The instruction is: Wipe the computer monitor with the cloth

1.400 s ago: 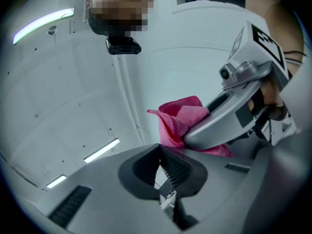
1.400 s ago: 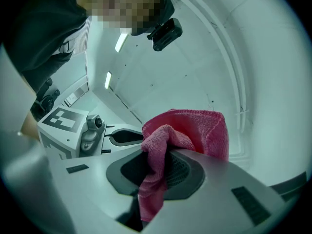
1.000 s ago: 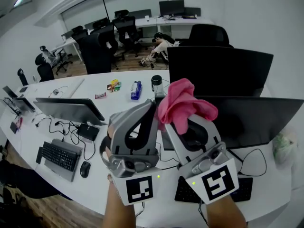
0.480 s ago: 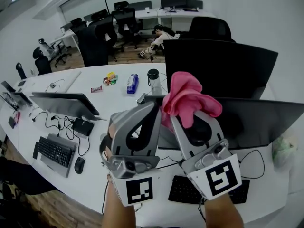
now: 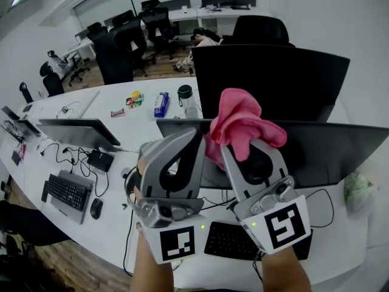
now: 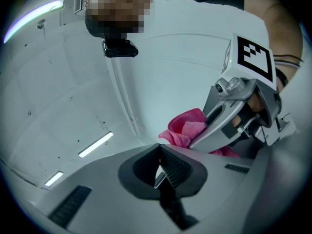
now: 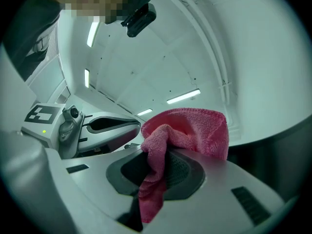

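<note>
My right gripper point(image 7: 163, 162) pinching a crumpled pink microfibre cloth point(image 7: 190, 128), my left gripper point(image 6: 160, 165) pressed together on nothing, just beside it, wide black computer monitor point(image 5: 340, 154) behind both, by the white desk's point(image 5: 351, 237) near edge

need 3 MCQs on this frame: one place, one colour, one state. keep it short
1. The cloth sits:
A. between the jaws of the right gripper
B. between the jaws of the left gripper
C. in neither gripper

2. The cloth's colour is:
A. blue
B. white
C. pink

3. The left gripper's jaws are:
A. wide apart
B. together, with nothing between them
C. clamped on the cloth

Answers:
1 A: the right gripper view shows the cloth pinched between that gripper's jaws and bunched above them.
2 C: it reads pink in all three views.
3 B: the left gripper view shows its jaws meeting with nothing in them; the cloth lies beyond, at the other gripper.
</note>
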A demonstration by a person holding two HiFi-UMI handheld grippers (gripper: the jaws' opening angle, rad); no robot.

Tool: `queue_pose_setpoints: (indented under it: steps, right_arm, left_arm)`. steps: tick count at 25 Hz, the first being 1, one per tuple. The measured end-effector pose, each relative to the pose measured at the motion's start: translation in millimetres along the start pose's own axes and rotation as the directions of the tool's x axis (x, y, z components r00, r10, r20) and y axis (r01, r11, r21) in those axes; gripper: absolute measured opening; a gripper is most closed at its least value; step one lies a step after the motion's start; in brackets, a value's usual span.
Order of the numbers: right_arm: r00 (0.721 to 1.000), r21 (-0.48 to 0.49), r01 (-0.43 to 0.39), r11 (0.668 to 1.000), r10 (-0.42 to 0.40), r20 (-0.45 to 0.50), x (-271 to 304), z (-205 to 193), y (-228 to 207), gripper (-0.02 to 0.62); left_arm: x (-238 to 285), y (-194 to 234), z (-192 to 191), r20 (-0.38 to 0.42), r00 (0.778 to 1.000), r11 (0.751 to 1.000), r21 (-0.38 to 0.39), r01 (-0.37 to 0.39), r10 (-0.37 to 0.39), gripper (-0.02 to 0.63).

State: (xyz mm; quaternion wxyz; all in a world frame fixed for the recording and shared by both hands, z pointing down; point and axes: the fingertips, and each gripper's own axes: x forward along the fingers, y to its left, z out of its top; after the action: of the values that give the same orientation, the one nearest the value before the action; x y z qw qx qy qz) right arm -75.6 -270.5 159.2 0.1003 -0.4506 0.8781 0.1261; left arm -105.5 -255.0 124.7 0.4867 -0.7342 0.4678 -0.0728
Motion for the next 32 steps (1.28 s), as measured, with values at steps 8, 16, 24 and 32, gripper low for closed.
queue_pose_setpoints:
  steps: [8, 16, 24, 32]
  right_arm:
    - [0.999, -0.015, 0.031, 0.999, -0.032, -0.011, -35, 5, -45, 0.063]
    - [0.998, -0.020, 0.063, 0.998, -0.064, -0.020, -83, 9, -96, 0.063]
    - [0.997, -0.044, 0.061, 0.997, -0.063, -0.045, -127, 13, -144, 0.063]
    - [0.994, -0.033, 0.100, 0.994, -0.102, -0.043, -162, 12, -187, 0.063]
  left_arm:
    - [26, -35, 34, 0.026, 1.000, 1.000, -0.022, 0.014, -0.014, 0.006]
    - [56, -78, 78, 0.051, 0.998, 0.999, -0.023, 0.045, -0.044, 0.006]
    - [85, -122, 124, 0.072, 0.994, 0.996, -0.030, 0.079, -0.077, 0.006]
    - [109, -157, 154, 0.087, 0.990, 0.994, -0.018, 0.111, -0.109, 0.006]
